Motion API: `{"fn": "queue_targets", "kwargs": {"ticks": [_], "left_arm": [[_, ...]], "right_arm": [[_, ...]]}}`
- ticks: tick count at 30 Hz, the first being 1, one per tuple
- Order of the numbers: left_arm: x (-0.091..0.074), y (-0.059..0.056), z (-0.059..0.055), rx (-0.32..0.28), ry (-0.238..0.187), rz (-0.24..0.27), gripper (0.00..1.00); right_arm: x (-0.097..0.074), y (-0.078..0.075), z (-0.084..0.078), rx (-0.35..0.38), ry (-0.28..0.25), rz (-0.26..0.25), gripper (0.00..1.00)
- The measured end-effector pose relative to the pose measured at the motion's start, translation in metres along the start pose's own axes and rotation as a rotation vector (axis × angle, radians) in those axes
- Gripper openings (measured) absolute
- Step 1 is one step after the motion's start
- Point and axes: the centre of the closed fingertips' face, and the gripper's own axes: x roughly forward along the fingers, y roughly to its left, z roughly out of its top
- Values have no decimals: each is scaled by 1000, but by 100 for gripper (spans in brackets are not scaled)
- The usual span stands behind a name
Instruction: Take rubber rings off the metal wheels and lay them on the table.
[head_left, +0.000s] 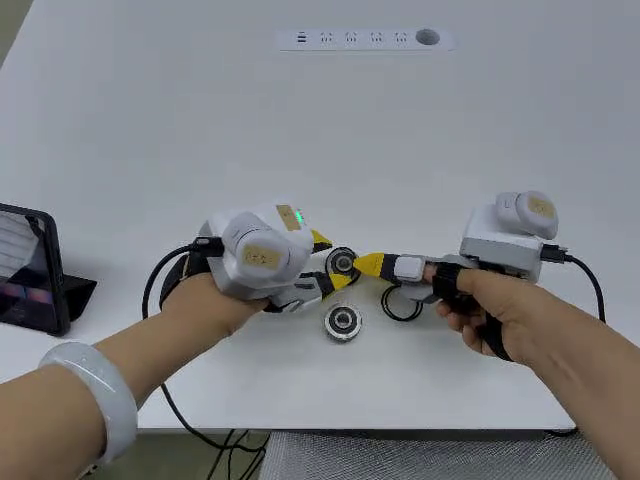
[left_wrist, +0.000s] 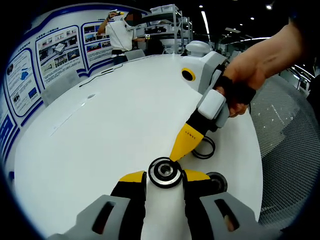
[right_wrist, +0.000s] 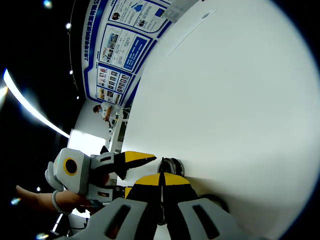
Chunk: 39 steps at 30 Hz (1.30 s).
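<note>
Workbench scene: we grip one metal wheel (left_wrist: 165, 172) between the left gripper's (left_wrist: 164, 176) jaws. The right gripper (left_wrist: 181, 149), jaws pressed together, touches its tip to that wheel's rim. A loose rubber ring (left_wrist: 204, 147) and a second wheel (head_left: 342, 322) lie on the white table (left_wrist: 100, 130). We judge a ring is being pried off; next, the tip must catch it and pull outward

No legible text — wall posters (left_wrist: 62, 50) blurred, tan stickers (head_left: 262, 257) on left gripper (head_left: 338, 268) too small to read.
</note>
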Motion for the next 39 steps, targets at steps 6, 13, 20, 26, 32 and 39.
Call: {"fn": "queue_targets", "kwargs": {"ticks": [6, 13, 20, 26, 32, 39], "left_arm": [[-4, 1, -3, -6, -2, 10, 36], [-8, 1, -6, -19, -8, 16, 37], [-13, 1, -11, -24, -5, 22, 40], [-17, 0, -14, -33, -8, 26, 42], [-22, 1, -17, -47, -13, 33, 46], [-25, 0, -21, -66, -16, 39, 49]], "right_arm": [[-1, 5, -1, -1, -2, 14, 2], [-2, 14, -5, -1, -3, 34, 2], [-7, 24, -6, 2, -16, 59, 2], [-16, 30, -9, 6, -31, 74, 2], [-34, 30, -8, 28, -68, 83, 2], [-54, 10, -9, 53, -95, 39, 2]]}}
